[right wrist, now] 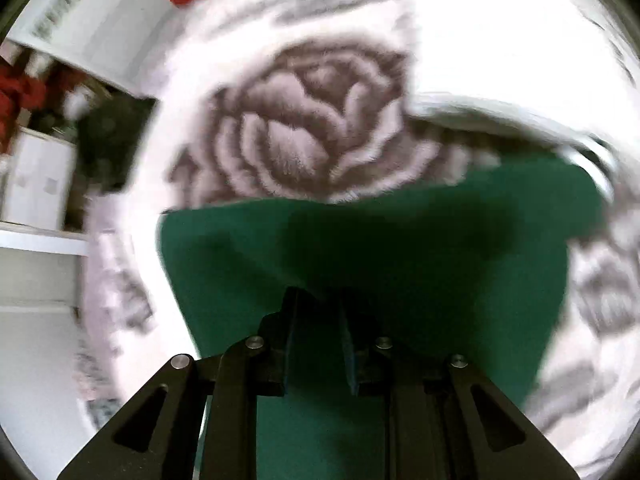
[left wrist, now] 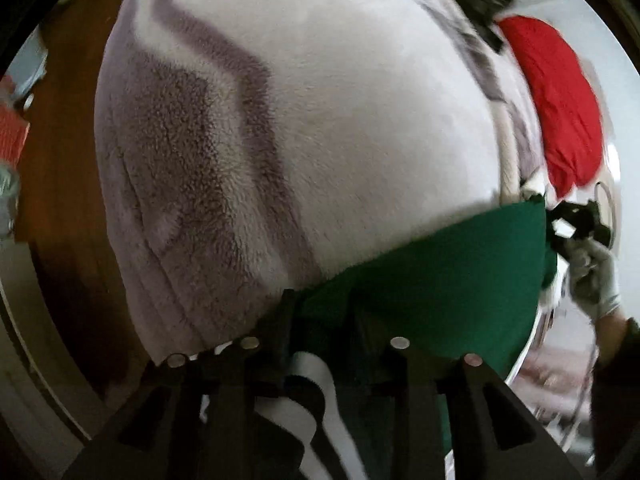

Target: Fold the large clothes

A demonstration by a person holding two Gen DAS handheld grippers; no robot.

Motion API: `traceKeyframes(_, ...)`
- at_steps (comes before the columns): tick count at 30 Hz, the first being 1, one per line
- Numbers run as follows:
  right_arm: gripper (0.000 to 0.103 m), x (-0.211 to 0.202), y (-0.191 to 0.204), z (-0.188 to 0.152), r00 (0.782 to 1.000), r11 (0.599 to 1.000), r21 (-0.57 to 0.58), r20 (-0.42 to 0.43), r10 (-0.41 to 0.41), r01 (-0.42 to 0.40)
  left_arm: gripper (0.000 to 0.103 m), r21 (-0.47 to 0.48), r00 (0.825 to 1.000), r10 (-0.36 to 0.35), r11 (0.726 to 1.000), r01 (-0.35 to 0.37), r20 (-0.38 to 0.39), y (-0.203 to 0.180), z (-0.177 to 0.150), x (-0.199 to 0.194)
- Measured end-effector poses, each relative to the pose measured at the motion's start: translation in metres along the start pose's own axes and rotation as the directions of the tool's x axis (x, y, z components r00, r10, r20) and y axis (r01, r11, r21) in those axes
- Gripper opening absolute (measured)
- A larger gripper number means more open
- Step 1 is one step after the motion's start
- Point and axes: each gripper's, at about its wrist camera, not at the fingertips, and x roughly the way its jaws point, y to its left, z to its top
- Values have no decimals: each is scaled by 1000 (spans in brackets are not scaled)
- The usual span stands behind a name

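Both grippers point steeply down over a green garment (right wrist: 400, 248) lying on a fleecy blanket (left wrist: 320, 100). The left gripper (left wrist: 324, 304) and right gripper (right wrist: 318, 300) stand slightly open, green cloth between their fingers; whether either pinches it, I cannot tell.

I saw the dark green garment (left wrist: 440, 276) spread flat on a fluffy pale lilac blanket (left wrist: 320, 120) with a grey rose pattern. Its plain cloth looked smooth, and one straight edge ran across the blanket, just below a large woven rose (right wrist: 308, 128).
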Motion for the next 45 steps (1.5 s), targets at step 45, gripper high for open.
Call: traceKeyframes(45, 38, -8, -161, 14, 998, 909, 412, 34, 52, -61, 48, 926, 965, 193, 299, -230, 177, -481, 55, 240)
